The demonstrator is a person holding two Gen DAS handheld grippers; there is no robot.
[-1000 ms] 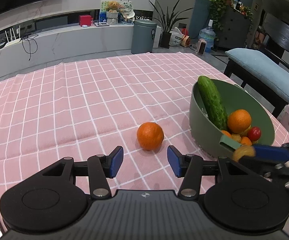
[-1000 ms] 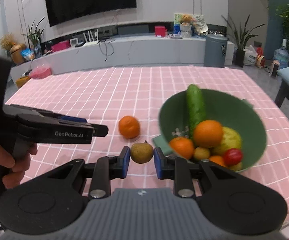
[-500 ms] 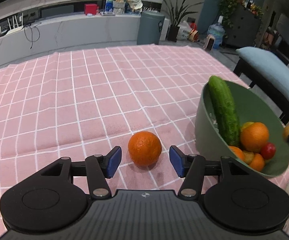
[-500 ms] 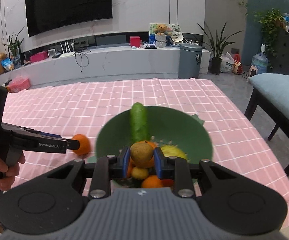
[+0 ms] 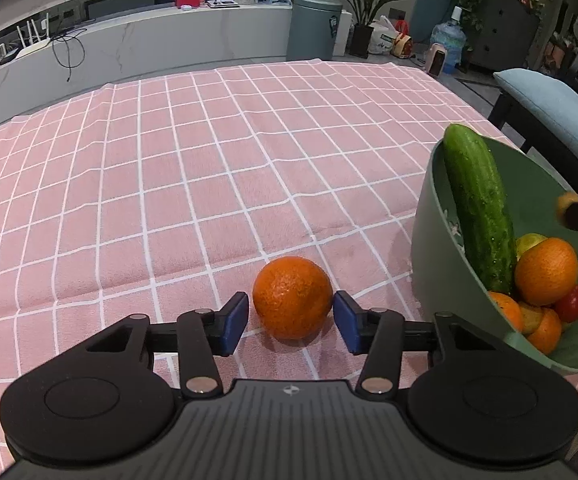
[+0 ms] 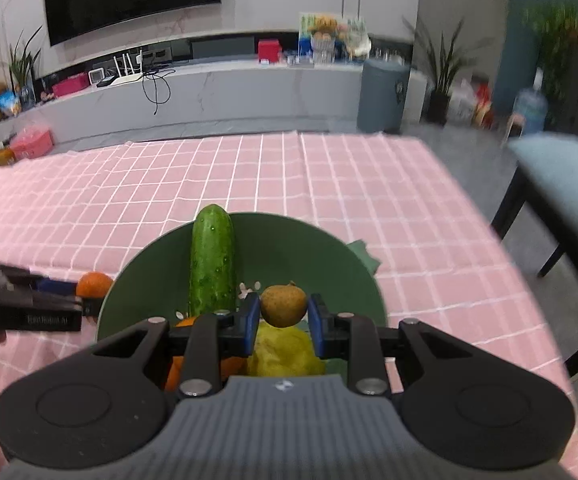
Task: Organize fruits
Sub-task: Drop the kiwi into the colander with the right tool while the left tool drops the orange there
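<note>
Loose orange (image 5: 292,297) resting on the pink checked tablecloth (image 5: 209,184), between the two blue pads (image 5: 233,322) of the left gripper (image 5: 291,322); the jaws stand wide on either side of the fruit, the right pad at or very near its skin and a narrow gap showing on the left, so a firm hold cannot be told. At 3 o'clock from this orange, just beside it, sits the green bowl (image 5: 425,240), tilted toward the camera in the left wrist view, with a cucumber (image 5: 477,208) leaning upright against its far wall and its tip rising above the rim. Lower in the bowl lie a large orange (image 5: 545,270), smaller oranges, a yellow fruit and a red tomato (image 5: 573,302). In the right wrist view the right gripper (image 6: 283,314) hangs over the bowl (image 6: 329,256), its jaws narrowed on a small brown pear-like fruit (image 6: 283,306) gripped between the blue pads (image 6: 252,322), above a yellow fruit (image 6: 285,354) and at 3 o'clock from the cucumber (image 6: 213,264). The same held fruit shows at the 3 o'clock edge of the left wrist view. At 9 o'clock in the right wrist view the left gripper (image 6: 89,304) reaches the loose orange (image 6: 93,284) just outside the bowl's rim. Beyond the table, at 12 o'clock, stand a grey bin (image 5: 315,28) and a long white console (image 5: 149,44)
</note>
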